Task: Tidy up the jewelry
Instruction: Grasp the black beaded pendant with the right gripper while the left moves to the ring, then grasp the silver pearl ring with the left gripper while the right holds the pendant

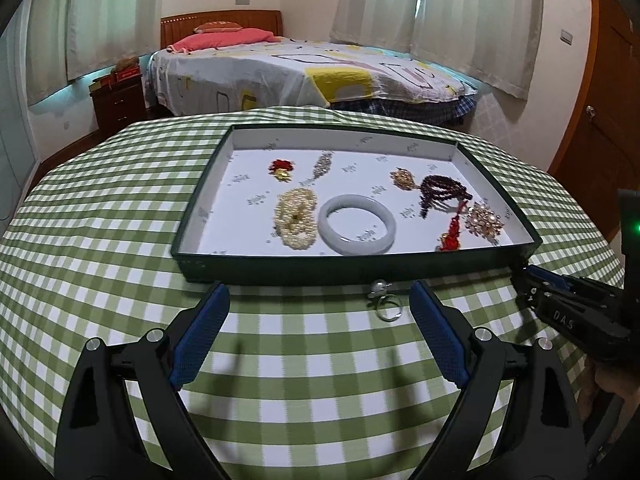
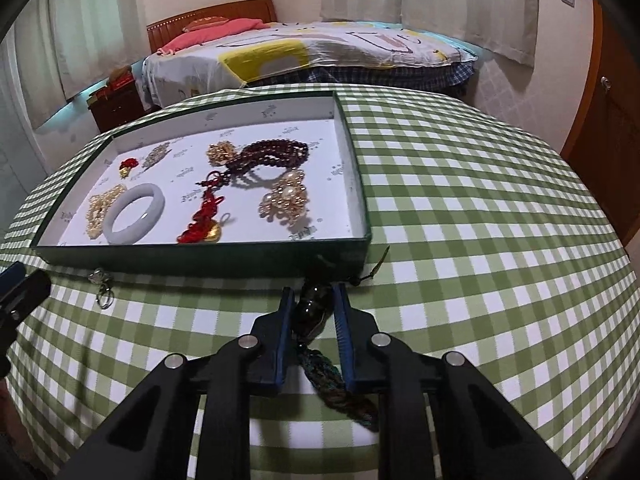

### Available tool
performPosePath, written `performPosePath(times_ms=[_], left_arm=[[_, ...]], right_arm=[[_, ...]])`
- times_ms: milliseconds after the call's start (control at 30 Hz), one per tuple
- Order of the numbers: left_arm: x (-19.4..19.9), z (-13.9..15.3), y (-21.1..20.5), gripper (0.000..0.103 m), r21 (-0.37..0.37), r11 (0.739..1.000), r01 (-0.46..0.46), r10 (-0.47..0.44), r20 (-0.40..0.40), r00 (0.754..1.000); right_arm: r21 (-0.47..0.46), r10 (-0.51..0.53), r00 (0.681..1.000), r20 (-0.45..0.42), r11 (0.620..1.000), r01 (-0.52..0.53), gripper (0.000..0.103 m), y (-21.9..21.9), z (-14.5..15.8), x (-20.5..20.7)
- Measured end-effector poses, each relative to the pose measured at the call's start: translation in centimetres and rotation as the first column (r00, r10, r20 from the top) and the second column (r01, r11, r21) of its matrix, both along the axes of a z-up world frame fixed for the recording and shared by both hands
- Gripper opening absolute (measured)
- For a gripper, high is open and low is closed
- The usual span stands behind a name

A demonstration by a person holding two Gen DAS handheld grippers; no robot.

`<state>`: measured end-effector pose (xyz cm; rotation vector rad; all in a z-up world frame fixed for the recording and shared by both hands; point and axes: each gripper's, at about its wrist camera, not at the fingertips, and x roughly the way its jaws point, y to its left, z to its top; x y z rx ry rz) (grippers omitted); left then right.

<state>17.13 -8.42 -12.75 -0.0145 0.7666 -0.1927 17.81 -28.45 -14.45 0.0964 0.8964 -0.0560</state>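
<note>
Now your left gripper [image 1: 320,304] hangs wide open and empty near the small, light, slippery ring [image 1: 387,312] before the tray [image 1: 360,266]; your right gripper [image 2: 314,300] pinches the limp dark beaded tassel [image 2: 316,308]: hold its hard beads.

In the left wrist view the right gripper [image 1: 524,274] is cut off by the picture's right edge, and its fingertips are too small and dark to show what sits between them. In the right wrist view the dark beads [image 2: 314,308] lie partly behind the blue pads [image 2: 285,320], so only a few show, and the tassel [image 2: 340,388] below them blurs into shadow. The small silver ring [image 2: 105,298] by the tray [image 2: 200,254] is too small to make out (perhaps a pearl clasp sits beside it). The left gripper [image 2: 16,280] is cut by the left edge there.
</note>
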Motion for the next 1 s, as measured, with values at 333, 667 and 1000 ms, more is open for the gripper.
performPosePath(times_ms=[333, 667, 1000], left_arm=[[2.0, -1.3, -2.7, 0.083, 0.022, 0.999, 0.031, -0.03, -0.066, 0.997], [2.9, -2.8, -2.9, 0.052, 0.057, 0.997, 0.053, -0.045, -0.135, 0.99], [2.3, -2.5, -1.1, 0.048, 0.028, 0.999, 0.045, -0.041, -0.141, 0.989]], right_arm=[[0.038, 0.017, 1.0, 0.006, 0.999, -0.017, 0.021, 0.3, 0.1, -0.4], [0.056, 0.018, 1.0, 0.006, 0.998, -0.018, 0.021, 0.2, 0.1, -0.4], [0.054, 0.02, 1.0, 0.006, 0.998, -0.02, 0.021, 0.3, 0.2, -0.5]])
